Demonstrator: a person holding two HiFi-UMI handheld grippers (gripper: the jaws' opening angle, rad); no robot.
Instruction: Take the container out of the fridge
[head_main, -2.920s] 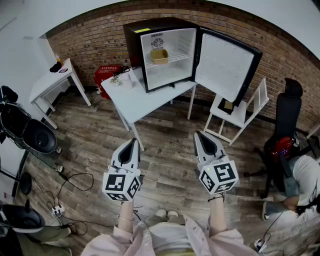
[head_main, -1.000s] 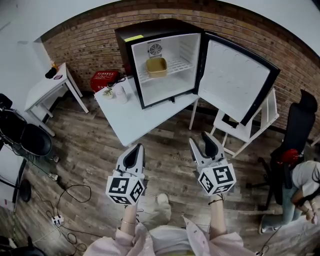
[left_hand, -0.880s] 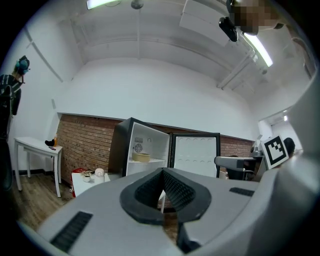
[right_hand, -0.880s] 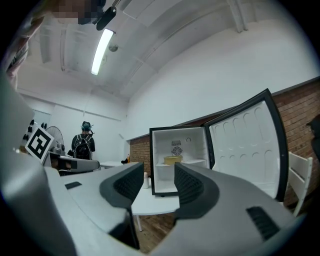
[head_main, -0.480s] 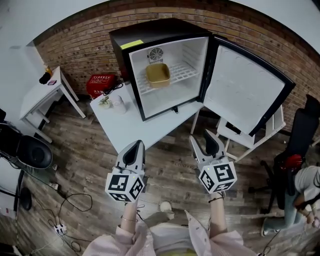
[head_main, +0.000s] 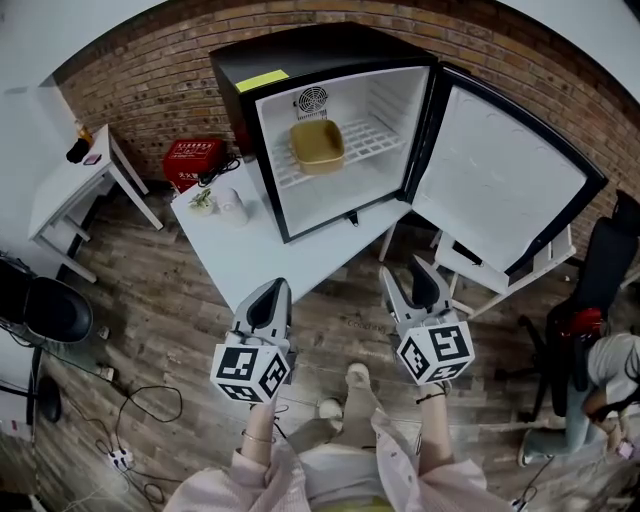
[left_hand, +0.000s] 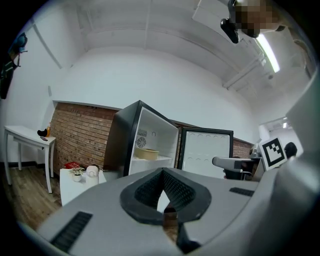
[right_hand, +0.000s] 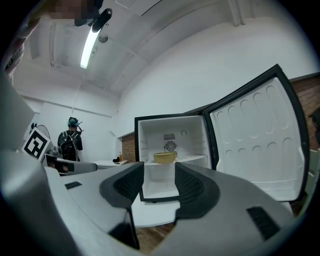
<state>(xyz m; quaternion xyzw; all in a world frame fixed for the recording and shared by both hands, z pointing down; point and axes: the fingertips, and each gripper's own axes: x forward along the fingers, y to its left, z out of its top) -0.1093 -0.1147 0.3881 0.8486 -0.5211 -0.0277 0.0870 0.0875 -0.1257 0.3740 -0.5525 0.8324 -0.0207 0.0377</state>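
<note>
fridge (head_main: 320, 55): black mini one, parked on the white table (head_main: 250, 255), door (head_main: 500, 180) swung wide open to the right
container (head_main: 317, 146): yellowish tub on the wire shelf (head_main: 372, 138) in the upper half of the fridge, just under the fan grille (head_main: 312, 100), nothing touching it
left gripper (head_main: 269, 288): jaws pressed together at the tips, nothing pinched, held low near the table's front edge
right gripper (head_main: 410, 270): jaws spread, empty, container showing through the gap in its own view but well apart from it
table extras: white jug (head_main: 232, 206) and little plant (head_main: 203, 200) left of the fridge
floor: red basket (head_main: 192, 160) by the brick wall (head_main: 150, 80)
</note>
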